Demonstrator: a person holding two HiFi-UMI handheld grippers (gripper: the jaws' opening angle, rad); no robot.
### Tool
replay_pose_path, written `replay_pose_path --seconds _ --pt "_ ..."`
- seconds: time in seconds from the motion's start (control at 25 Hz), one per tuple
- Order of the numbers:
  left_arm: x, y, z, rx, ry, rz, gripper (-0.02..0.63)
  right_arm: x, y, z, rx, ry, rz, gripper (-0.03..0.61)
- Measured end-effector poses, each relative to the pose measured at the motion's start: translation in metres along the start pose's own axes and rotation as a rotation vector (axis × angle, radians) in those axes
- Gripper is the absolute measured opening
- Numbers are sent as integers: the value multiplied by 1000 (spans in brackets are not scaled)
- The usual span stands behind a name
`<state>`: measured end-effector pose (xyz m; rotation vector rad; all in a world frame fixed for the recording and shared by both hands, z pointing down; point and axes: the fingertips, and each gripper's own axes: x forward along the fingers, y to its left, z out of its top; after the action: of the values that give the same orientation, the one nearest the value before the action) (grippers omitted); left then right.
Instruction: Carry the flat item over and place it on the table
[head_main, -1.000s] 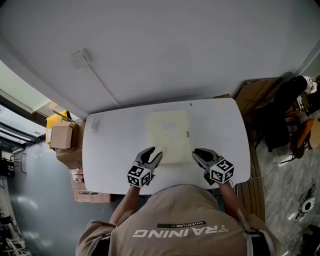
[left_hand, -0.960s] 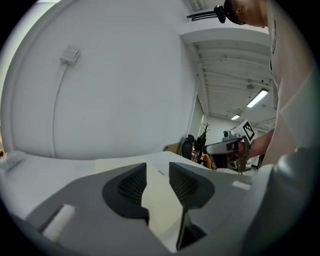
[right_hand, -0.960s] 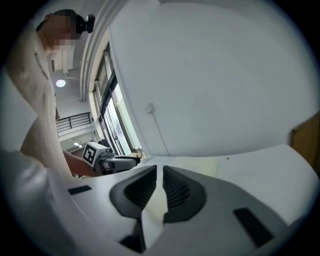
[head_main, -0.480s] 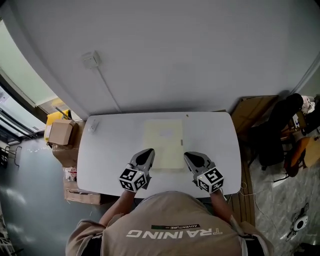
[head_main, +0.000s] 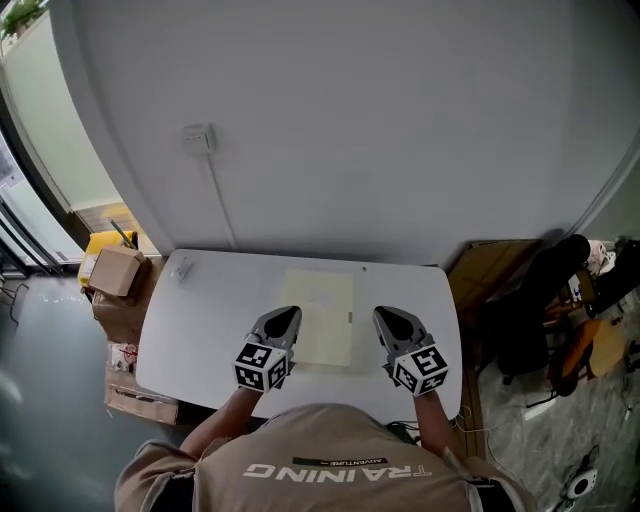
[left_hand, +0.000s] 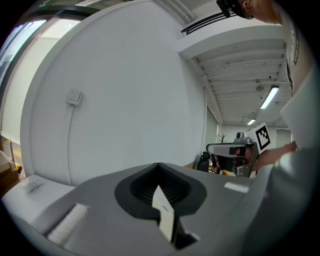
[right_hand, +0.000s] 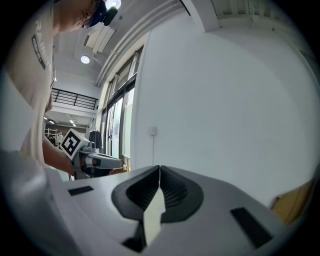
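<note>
A flat pale-yellow item lies on the white table, near its middle. My left gripper hangs above the table just left of the item, and its jaws are shut with nothing between them. The right gripper is a little to the right of the item and is shut and empty too. In the left gripper view the shut jaws point almost level at the white wall, with the right gripper showing at the side. The right gripper view shows its own closed jaws and the left gripper.
A small white object lies at the table's far left corner. Cardboard boxes and a yellow thing stand left of the table. A wall socket with a cable sits above. Brown cardboard and a dark chair are at the right.
Both grippers, open beside the flat item a second ago, have shut and risen off the table. The item stays flat on the table. The head view has lifted and shows more wall.
</note>
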<state>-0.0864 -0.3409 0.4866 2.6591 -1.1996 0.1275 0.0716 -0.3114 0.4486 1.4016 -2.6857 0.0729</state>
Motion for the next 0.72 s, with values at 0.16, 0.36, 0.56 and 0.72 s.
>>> replay_pose_path --seconds 0.16,0.36,0.56,0.72 --pt "6 8 26 1 -33 25 6 4 -7 14 -77 3 -6 8" --pt "9 19 55 42 -53 45 6 13 0 37 -100 -23 19 8" --pt "11 19 77 48 -97 68 7 11 -4 65 -110 -79 -3 8" --pt "8 26 94 46 -127 100 7 14 -12 76 -73 -103 -34 8"
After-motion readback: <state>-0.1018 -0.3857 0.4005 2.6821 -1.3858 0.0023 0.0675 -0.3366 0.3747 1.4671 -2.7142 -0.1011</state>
